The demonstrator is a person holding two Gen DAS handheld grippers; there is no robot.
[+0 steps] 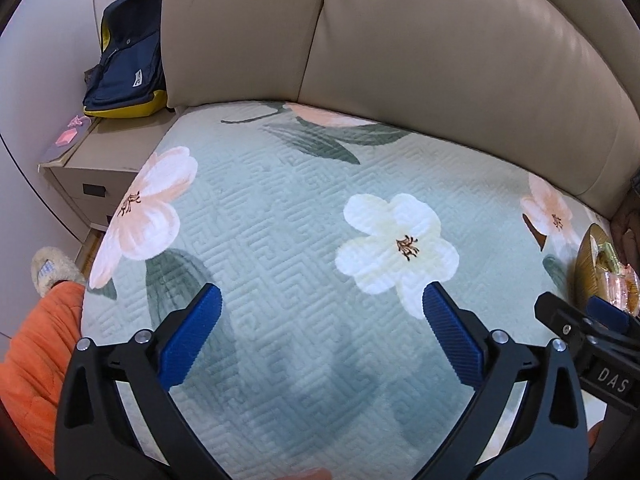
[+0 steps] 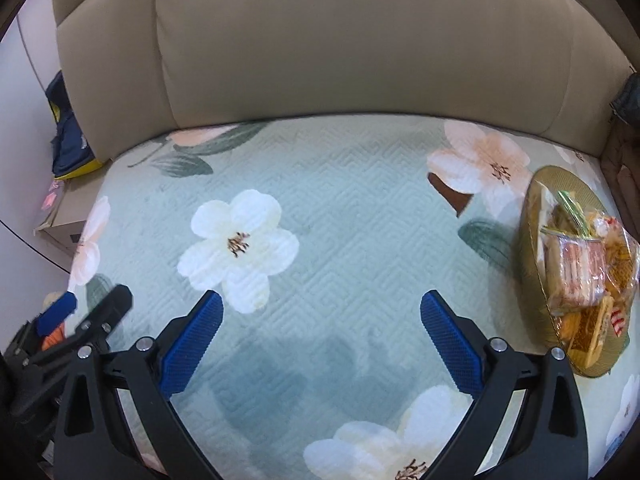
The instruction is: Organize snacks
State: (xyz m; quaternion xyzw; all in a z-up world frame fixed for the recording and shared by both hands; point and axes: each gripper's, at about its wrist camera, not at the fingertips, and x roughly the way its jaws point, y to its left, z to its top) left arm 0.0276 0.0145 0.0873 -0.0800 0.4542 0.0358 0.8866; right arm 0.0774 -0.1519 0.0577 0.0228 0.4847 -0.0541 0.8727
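A golden oval tray [image 2: 529, 216] lies on the right of the sofa seat and holds several wrapped snacks [image 2: 582, 264]. Its edge also shows at the far right of the left wrist view [image 1: 583, 264]. My right gripper [image 2: 322, 312] is open and empty above the flowered seat cover, left of the tray. My left gripper [image 1: 322, 308] is open and empty over the middle of the seat. The right gripper shows at the right edge of the left wrist view [image 1: 592, 316]; the left gripper shows at the lower left of the right wrist view [image 2: 92, 304].
The seat carries a pale green flowered cover [image 1: 288, 216] with beige leather back cushions [image 1: 440, 40] behind. A side table [image 1: 100, 160] with a navy and yellow bag [image 1: 128, 64] stands left. An orange cloth [image 1: 36, 360] and a fuzzy slipper [image 1: 52, 268] lie at lower left.
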